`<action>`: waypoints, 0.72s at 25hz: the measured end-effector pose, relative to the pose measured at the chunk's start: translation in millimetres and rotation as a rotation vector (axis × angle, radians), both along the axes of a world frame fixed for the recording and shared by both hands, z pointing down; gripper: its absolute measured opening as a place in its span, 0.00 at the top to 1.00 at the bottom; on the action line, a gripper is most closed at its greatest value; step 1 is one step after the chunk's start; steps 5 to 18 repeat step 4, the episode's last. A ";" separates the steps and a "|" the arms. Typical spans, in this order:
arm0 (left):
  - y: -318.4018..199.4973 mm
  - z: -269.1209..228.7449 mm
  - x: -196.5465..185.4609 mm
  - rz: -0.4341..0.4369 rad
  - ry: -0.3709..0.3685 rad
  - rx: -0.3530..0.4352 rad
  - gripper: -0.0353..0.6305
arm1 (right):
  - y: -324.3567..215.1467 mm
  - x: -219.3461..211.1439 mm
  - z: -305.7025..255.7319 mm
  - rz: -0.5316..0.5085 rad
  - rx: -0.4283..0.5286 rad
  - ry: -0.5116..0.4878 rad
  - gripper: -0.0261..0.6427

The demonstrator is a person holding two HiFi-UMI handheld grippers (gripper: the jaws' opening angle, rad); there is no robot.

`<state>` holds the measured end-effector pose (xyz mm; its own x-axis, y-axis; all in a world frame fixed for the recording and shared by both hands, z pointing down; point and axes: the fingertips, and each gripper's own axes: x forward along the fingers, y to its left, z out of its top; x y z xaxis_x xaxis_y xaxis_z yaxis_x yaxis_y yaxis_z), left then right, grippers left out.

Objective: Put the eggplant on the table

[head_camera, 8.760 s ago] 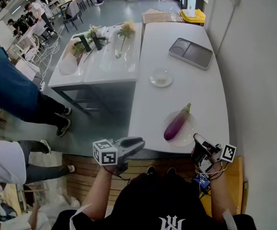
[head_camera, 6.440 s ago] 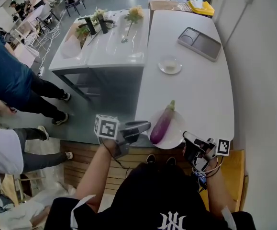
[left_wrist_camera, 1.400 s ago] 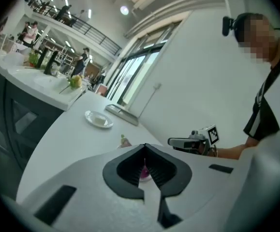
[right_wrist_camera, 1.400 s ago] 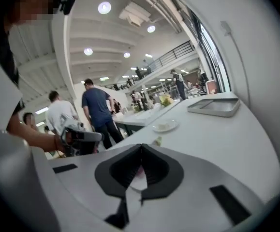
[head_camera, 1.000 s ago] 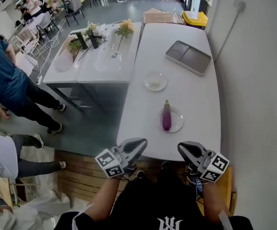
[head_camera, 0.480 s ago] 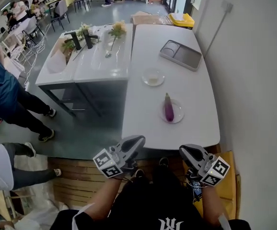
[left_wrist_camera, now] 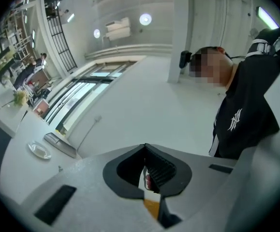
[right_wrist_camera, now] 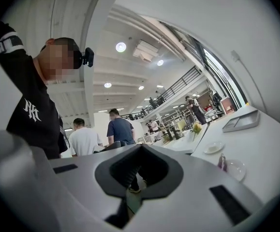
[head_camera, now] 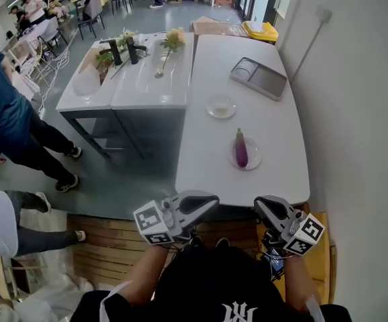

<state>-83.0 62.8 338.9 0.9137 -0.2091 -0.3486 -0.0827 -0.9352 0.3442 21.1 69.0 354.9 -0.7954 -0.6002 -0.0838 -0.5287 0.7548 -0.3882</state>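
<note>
Worktop (head_camera: 207,153), long, white, rounded corners, is running away from the person. Its near edge is lying just ahead of both tips. Its right long edge is running close along a white wall (head_camera: 354,113), leaving little room on that side. Its left edge is butting against a second white table (head_camera: 147,86) farther out; nearer in, that side is opening onto bare grey floor (head_camera: 133,180). Bystanders (head_camera: 6,119) are standing well off to the left of the left tongs.

Left tongs (head_camera: 207,201): jaws are sitting together with nothing between them, tip angling ahead and a little right, and showing over the worktop's near edge. Right tongs (head_camera: 264,205): jaws are likewise sitting together and empty, tip angling ahead and a little left. Both forearms are reaching forward from a black shirt, marker cubes trailing at the rear, and the two tips are converging slightly.

Eggplant (head_camera: 240,149), purple, is lying on a small clear plate (head_camera: 255,154), stem end pointing away. It is sitting ahead of the tongs and well apart from both, between their lines and nearer the right one. Bare worktop is lying open between the plate and the near edge, and to the plate's left.

Beyond the eggplant, another small plate (head_camera: 210,106) is sitting alone. Farther still, toward the wall side, a grey compartment tray (head_camera: 259,78) is lying at a slant.
</note>
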 end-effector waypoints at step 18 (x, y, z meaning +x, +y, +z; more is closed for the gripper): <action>6.5 5.7 14.6 0.008 -0.046 -0.037 0.94 | -1.3 -8.2 -16.5 -0.062 0.048 -0.004 0.96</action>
